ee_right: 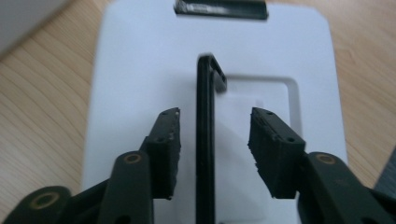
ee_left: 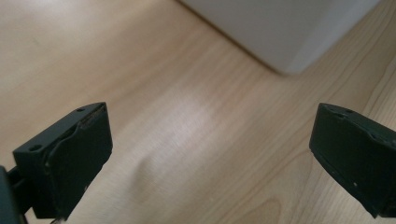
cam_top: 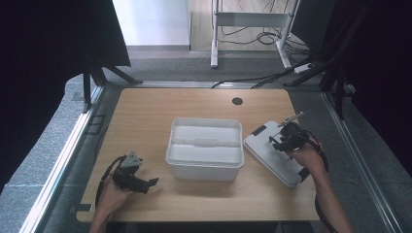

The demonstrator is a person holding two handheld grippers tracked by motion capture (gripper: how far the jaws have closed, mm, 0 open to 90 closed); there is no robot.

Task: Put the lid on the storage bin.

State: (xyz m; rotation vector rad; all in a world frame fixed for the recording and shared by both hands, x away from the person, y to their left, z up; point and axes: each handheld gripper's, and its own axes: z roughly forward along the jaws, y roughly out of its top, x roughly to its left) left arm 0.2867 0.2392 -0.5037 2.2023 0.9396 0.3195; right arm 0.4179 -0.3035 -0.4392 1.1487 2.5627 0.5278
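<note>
A white open box (cam_top: 205, 148) stands in the middle of the wooden table (cam_top: 145, 111). Its white lid (cam_top: 272, 153) lies flat to the right, with black clips at its ends and a black handle (ee_right: 205, 140) standing up from its middle. My right gripper (cam_top: 283, 137) hovers over the lid; in the right gripper view (ee_right: 214, 140) its jaws are apart, one on each side of the raised handle, not touching it. My left gripper (cam_top: 145, 183) rests low at the front left, open over bare wood (ee_left: 210, 154), with a corner of the box (ee_left: 285, 32) ahead of it.
A round cable hole (cam_top: 237, 101) sits near the table's far edge. Black curtains and frame legs flank the table; cables lie on the floor behind. A thin metal rod (cam_top: 291, 119) pokes out beside the right gripper.
</note>
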